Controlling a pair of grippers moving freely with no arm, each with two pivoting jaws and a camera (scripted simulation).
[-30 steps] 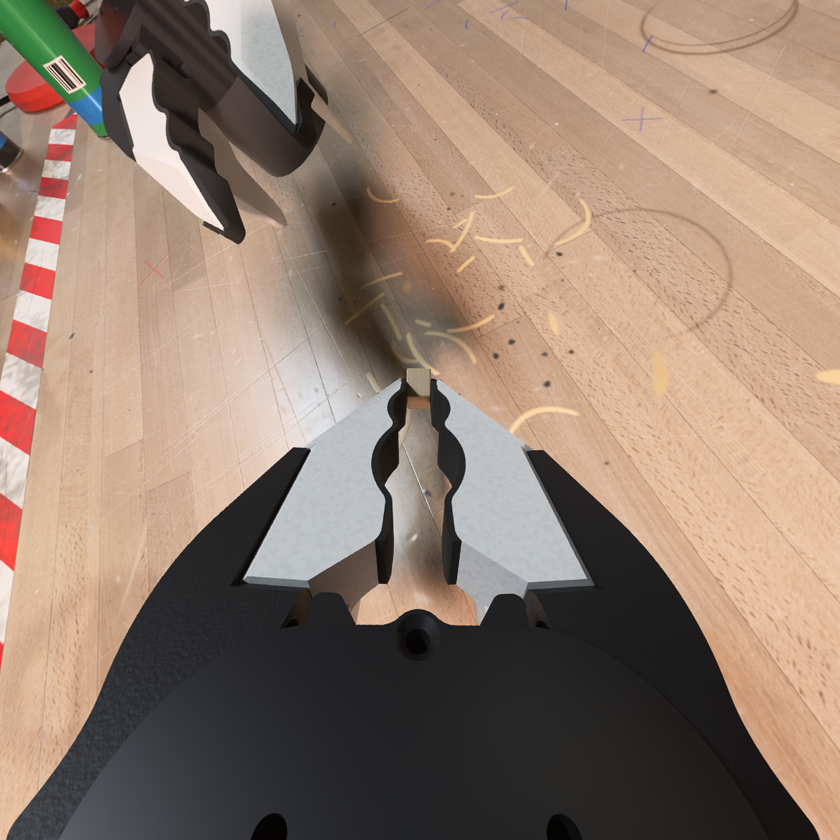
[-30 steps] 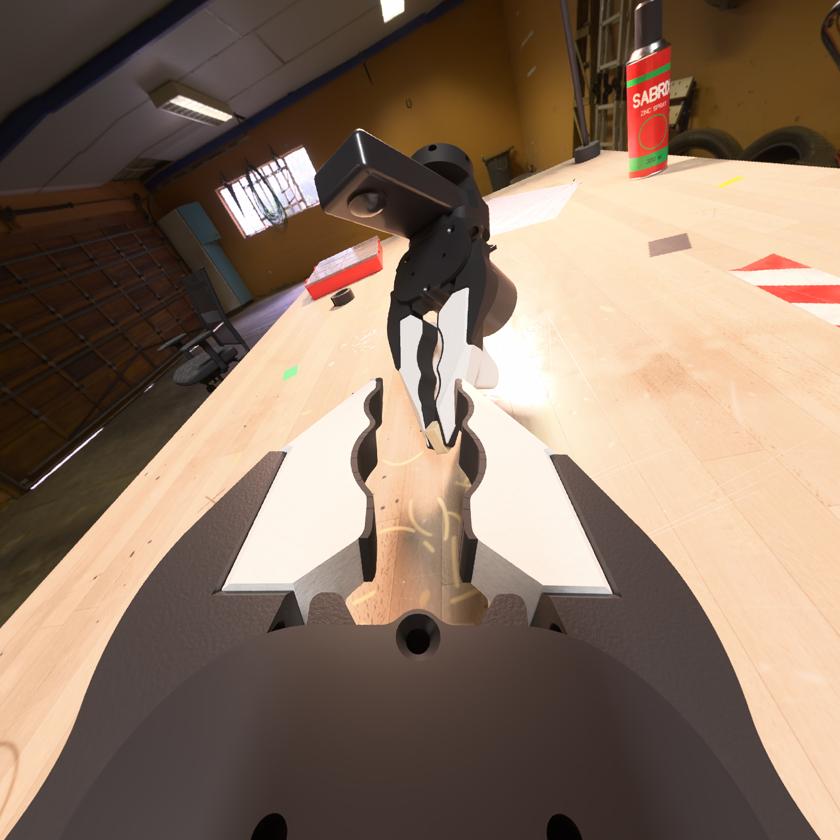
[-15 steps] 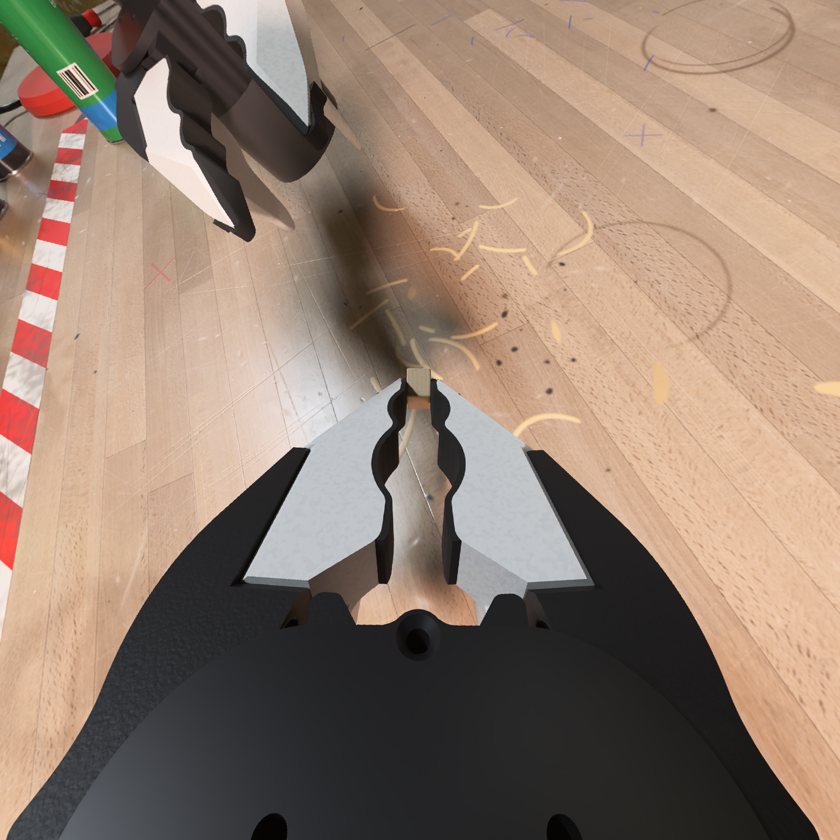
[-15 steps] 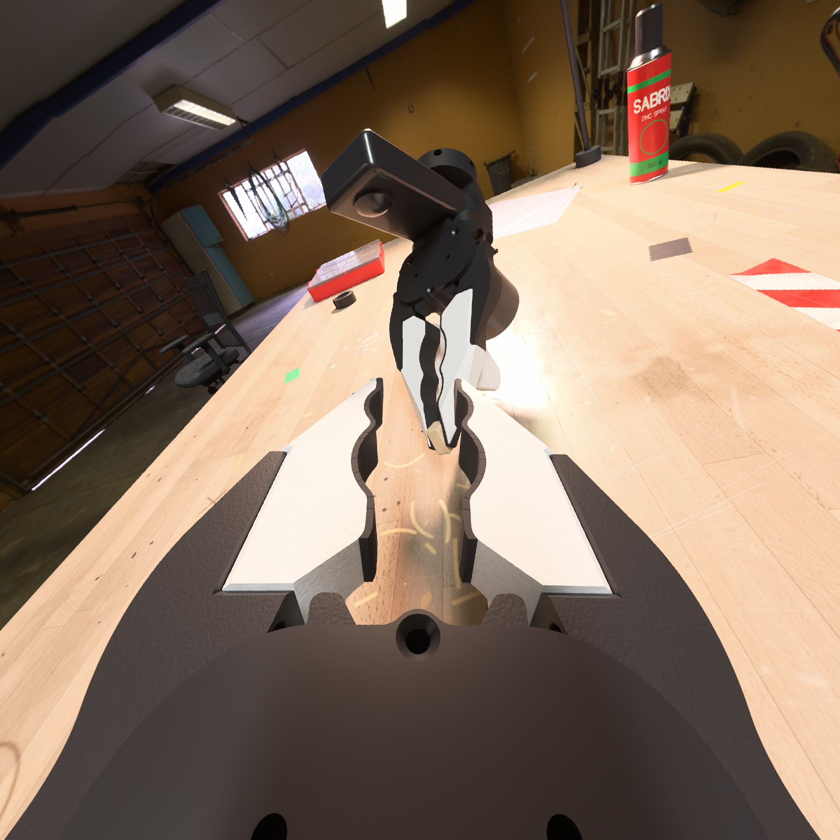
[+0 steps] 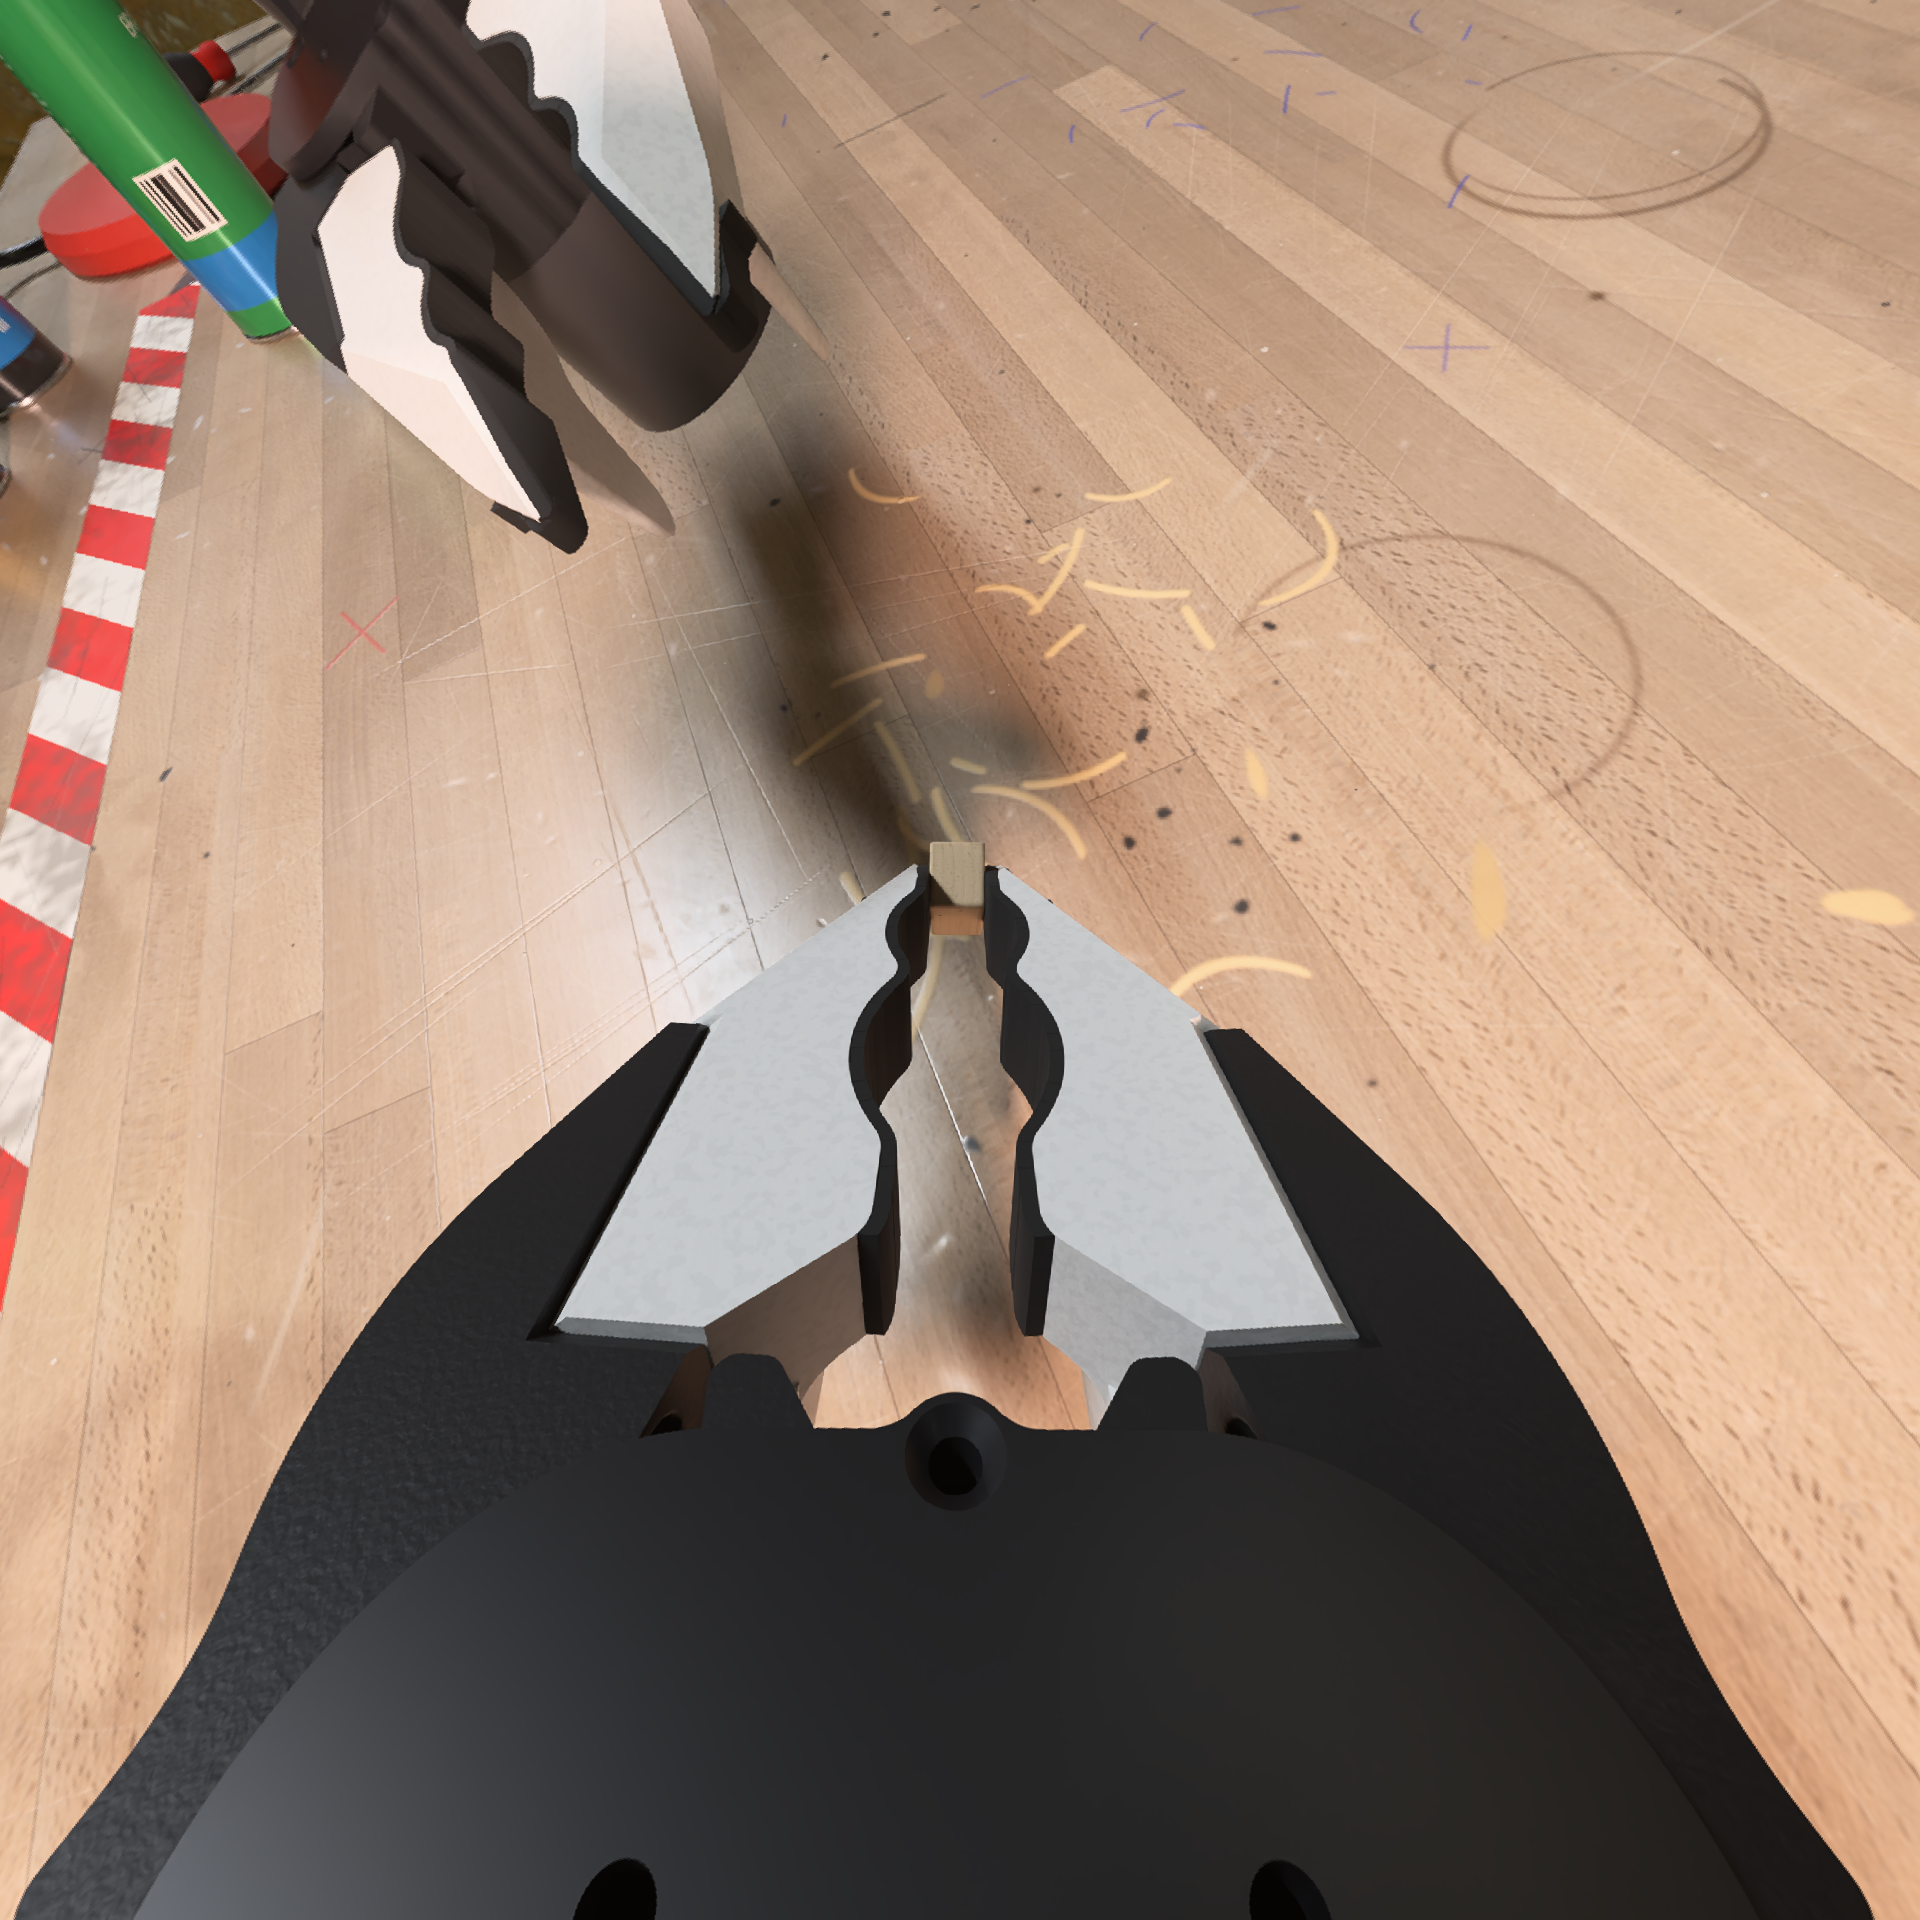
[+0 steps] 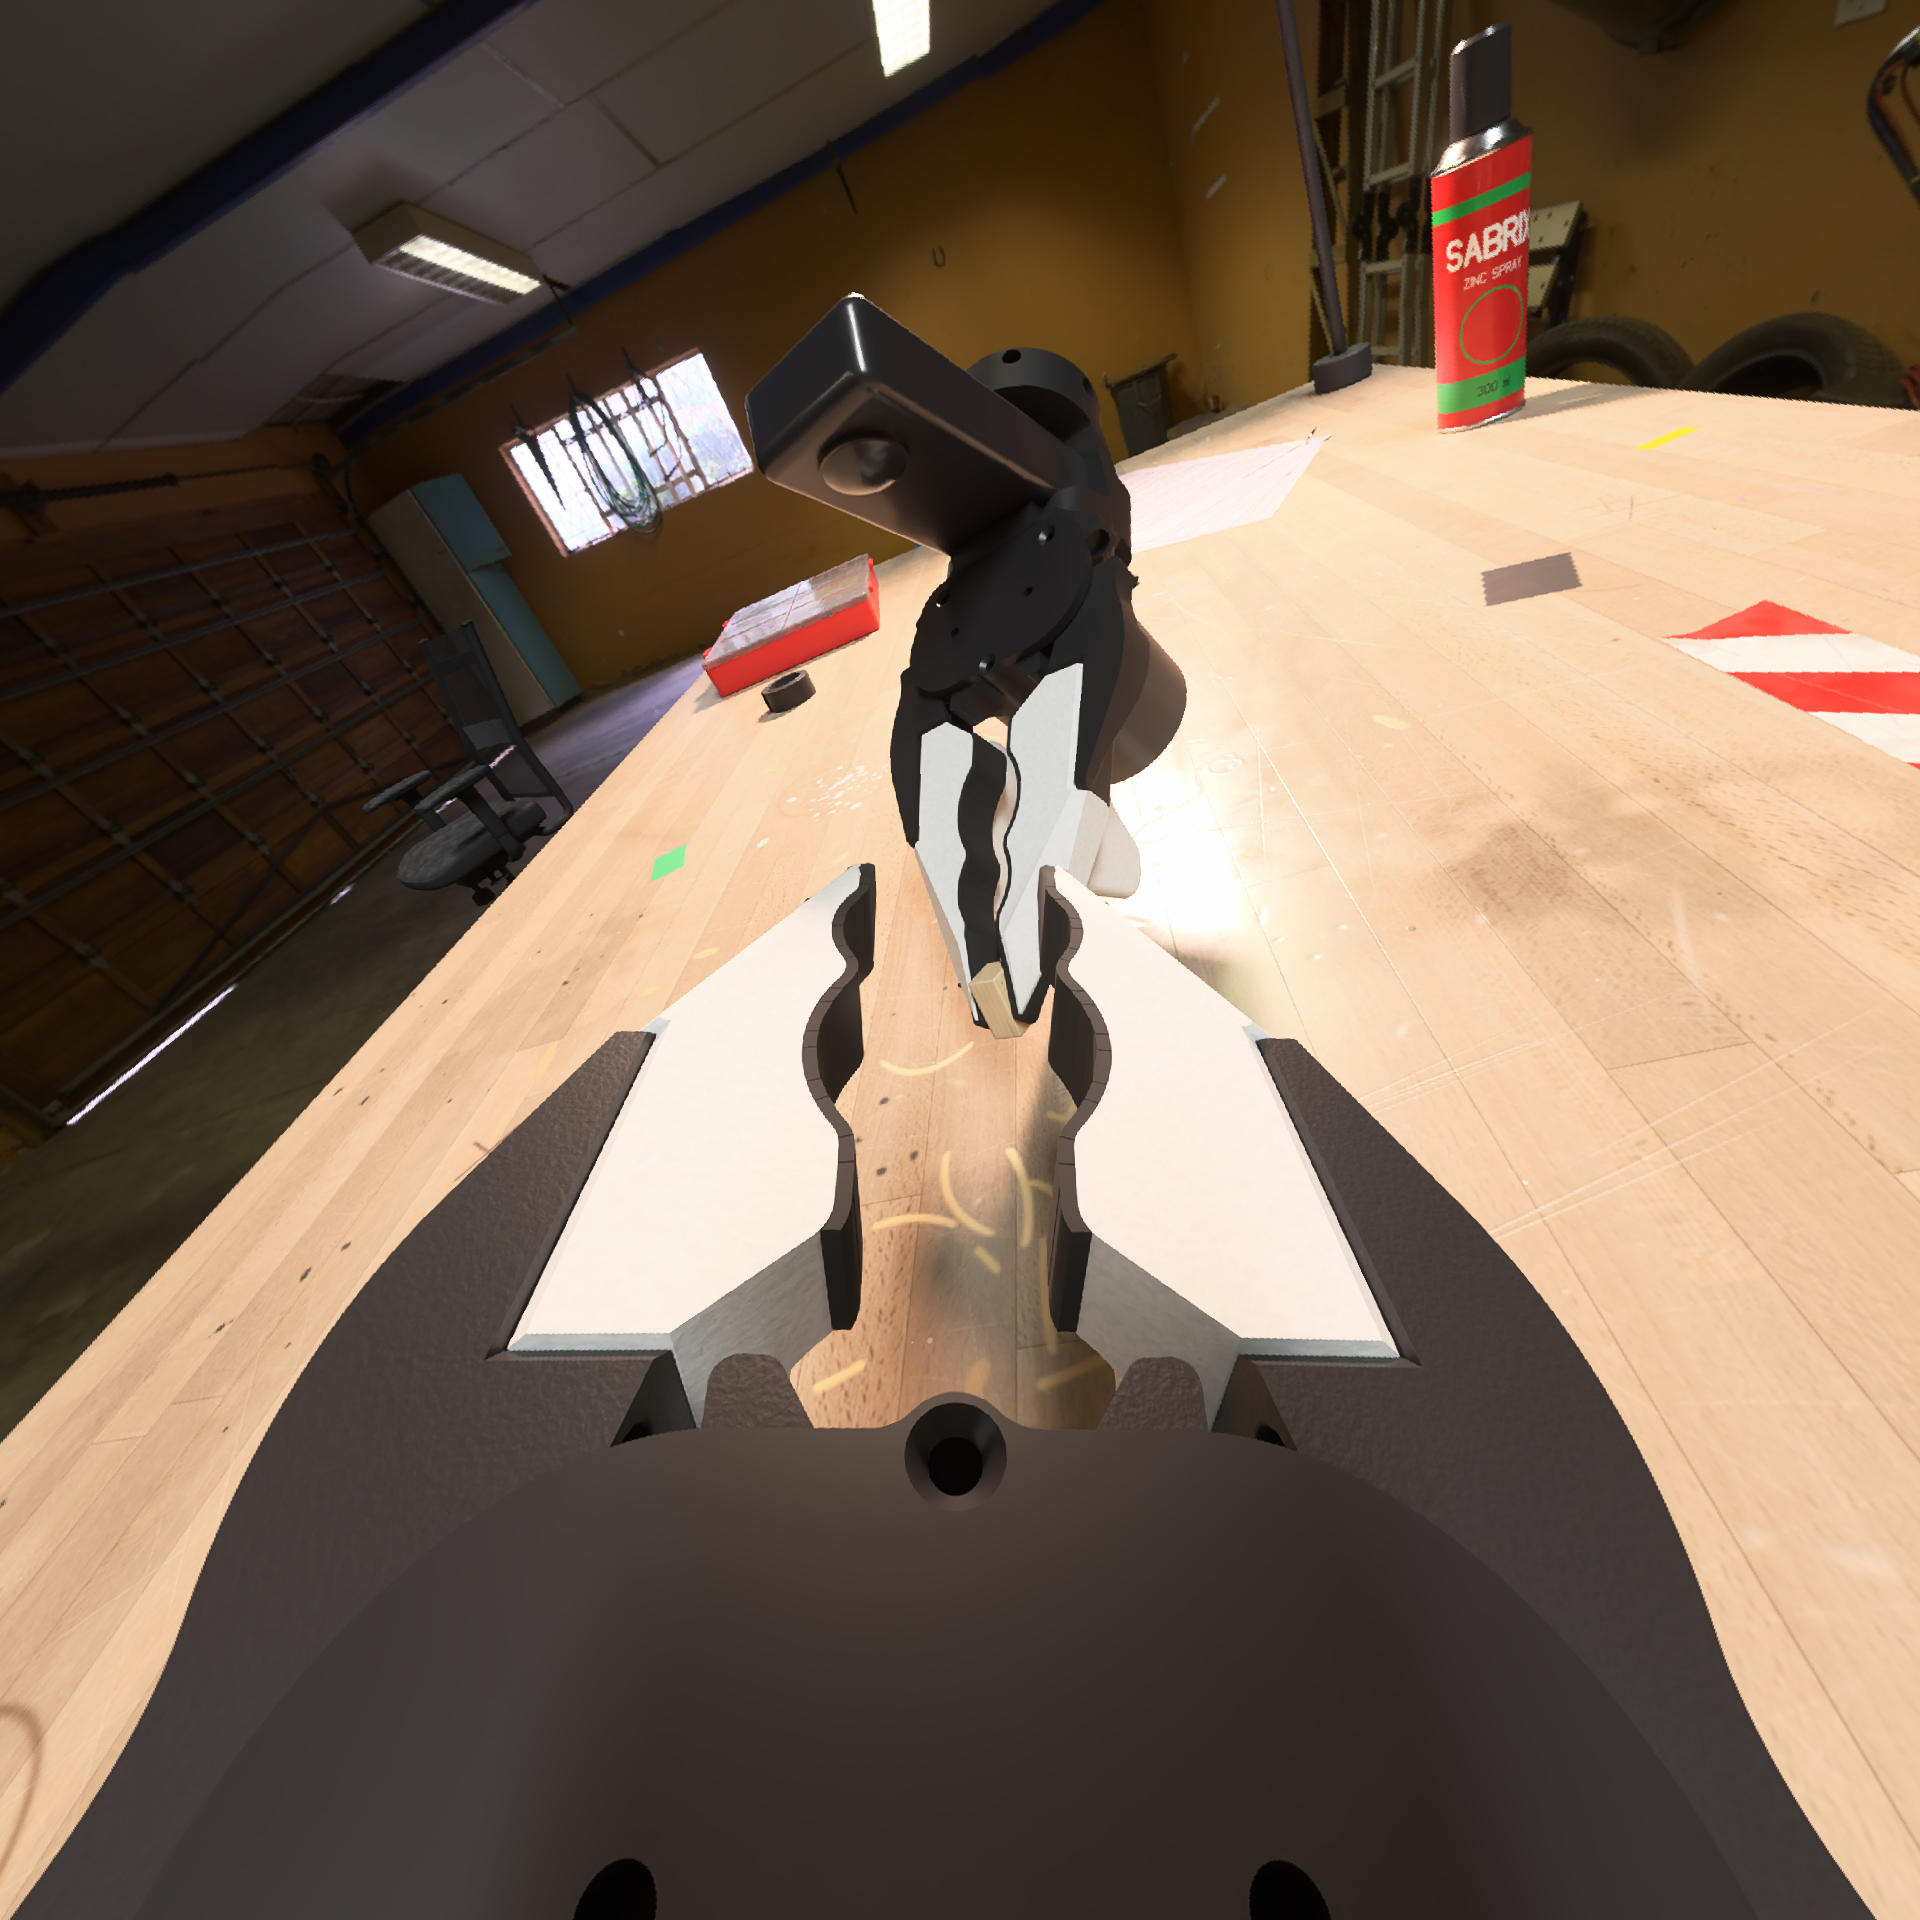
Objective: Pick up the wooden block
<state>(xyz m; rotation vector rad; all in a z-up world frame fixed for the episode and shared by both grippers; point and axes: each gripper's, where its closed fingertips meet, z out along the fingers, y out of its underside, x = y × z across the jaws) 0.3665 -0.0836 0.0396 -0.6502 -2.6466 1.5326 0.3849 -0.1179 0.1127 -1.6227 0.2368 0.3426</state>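
A small pale wooden block point(image 5: 956, 878) sits clamped between the tips of my left gripper point(image 5: 956, 896), which is shut on it and holds it above the wooden workbench. In the right wrist view the left gripper hangs ahead, tips down, with the block point(image 6: 997, 1000) at its tips, clear of the bench. My right gripper point(image 6: 956, 894) is open and empty, its jaws wide apart, pointing along the bench toward the left gripper. It also shows in the left wrist view point(image 5: 540, 312) at the upper left, above the bench.
Wood shavings point(image 5: 1039, 665) lie scattered under the block. A red-and-white striped tape point(image 5: 73, 665) runs along the left. A green can point(image 5: 156, 156) and a red disc point(image 5: 104, 229) stand at the far left. A red spray can point(image 6: 1481, 281) and a red tray point(image 6: 795, 634) stand farther off.
The left gripper has risen with the block in it. In its view the right gripper has shifted rightward and closer. The right gripper stays open.
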